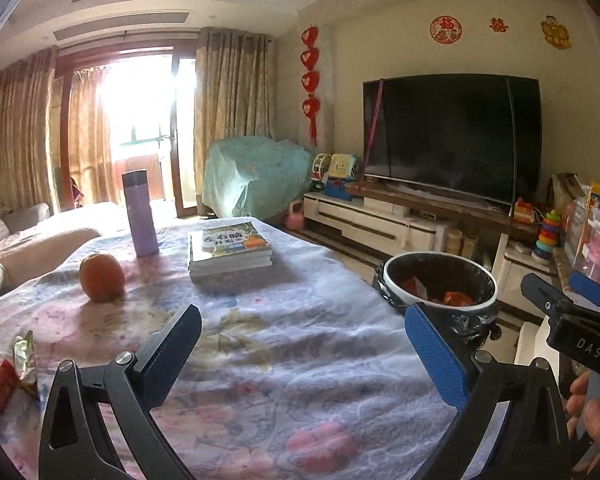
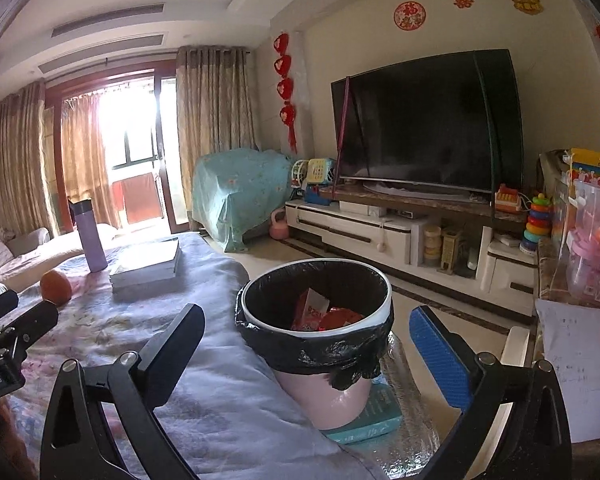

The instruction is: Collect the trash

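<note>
A: What do the two grippers do at this moment?

B: The left gripper (image 1: 302, 354) is wide apart over the flowered tablecloth (image 1: 260, 380), and nothing is between its fingers. The right gripper (image 2: 306, 354) is also spread wide and empty. Through its gap I see the trash bin (image 2: 320, 392).

A: Where does the bin stand?

B: It stands just beside the right edge of the table, on a teal book (image 2: 374, 418) that lies on a lower surface. It is a pink bin with a white rim and a black liner (image 2: 300, 350) folded over the edge. Inside are red wrappers (image 2: 328, 316) already.

A: Is there trash on the table?

B: Yes, at the left edge of the left wrist view some wrappers (image 1: 8, 372) lie on the cloth, one red and one shiny. They are well apart from the bin.

A: What else is on the table?

B: An orange (image 1: 102, 278), a purple thermos bottle (image 1: 140, 214) standing upright behind it, and a stack of books (image 1: 230, 250) to the right of the bottle. A hand (image 1: 590, 412) holds the right gripper at the right edge of the left wrist view.
</note>
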### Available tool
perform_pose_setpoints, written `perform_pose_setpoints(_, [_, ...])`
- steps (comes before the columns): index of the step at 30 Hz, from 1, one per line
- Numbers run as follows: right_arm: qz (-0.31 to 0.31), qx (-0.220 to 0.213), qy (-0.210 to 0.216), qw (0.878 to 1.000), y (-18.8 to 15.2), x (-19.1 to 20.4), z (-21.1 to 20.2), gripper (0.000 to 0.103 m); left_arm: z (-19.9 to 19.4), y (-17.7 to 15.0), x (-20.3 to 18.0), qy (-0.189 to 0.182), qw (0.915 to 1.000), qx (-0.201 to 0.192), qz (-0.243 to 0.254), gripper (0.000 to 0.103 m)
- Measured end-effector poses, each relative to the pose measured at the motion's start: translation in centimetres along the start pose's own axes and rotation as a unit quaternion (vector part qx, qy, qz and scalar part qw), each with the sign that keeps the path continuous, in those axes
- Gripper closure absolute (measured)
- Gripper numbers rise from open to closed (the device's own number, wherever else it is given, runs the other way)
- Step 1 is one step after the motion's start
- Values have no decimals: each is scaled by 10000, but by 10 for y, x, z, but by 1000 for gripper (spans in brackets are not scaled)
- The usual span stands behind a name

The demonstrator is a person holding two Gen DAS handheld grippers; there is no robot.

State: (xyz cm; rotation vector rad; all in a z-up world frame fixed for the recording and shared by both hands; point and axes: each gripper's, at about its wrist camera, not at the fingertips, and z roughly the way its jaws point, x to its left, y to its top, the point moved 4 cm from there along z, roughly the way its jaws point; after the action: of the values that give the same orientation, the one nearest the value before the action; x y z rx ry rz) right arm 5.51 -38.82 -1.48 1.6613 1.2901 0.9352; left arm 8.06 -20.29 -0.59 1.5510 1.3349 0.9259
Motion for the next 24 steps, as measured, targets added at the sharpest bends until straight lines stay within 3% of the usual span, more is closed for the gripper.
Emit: perform_pose_setpoints(24, [75, -58, 39, 9999, -1, -5, -2, 0, 5, -2, 14, 112, 9999, -95, -33, 1])
